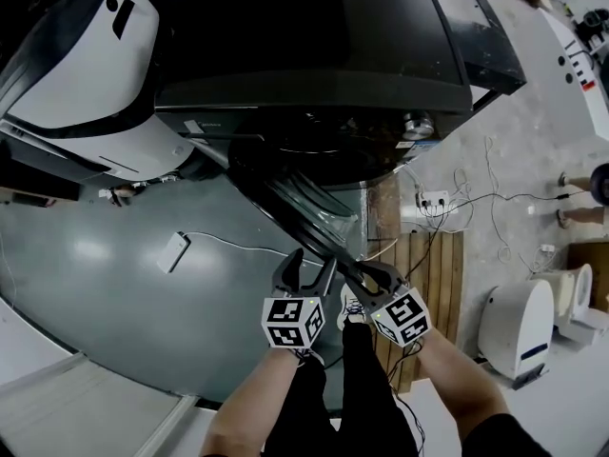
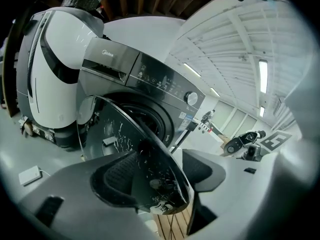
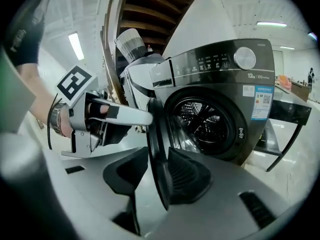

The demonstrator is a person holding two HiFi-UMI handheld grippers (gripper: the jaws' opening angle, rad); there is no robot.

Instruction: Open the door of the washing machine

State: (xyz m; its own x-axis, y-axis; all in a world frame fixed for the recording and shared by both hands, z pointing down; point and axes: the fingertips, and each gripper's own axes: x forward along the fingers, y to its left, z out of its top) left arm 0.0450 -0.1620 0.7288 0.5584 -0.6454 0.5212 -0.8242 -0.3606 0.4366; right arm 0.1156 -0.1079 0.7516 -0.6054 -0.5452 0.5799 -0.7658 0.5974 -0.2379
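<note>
a: where's the door (image 1: 285,203)?
b: swung well clear of the washing machine (image 1: 314,55) front, drum (image 3: 207,121) exposed. left tongs (image 1: 307,263) and right tongs (image 1: 381,279) are both clenched on its free rim.
a: step?
b: door reads as open. any wider swing has to follow the hinge arc, otherwise both just unclamp.

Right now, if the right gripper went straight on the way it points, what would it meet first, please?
The door: its rim already sits between the jaws of the right gripper, which would likely just push further onto it.
</note>
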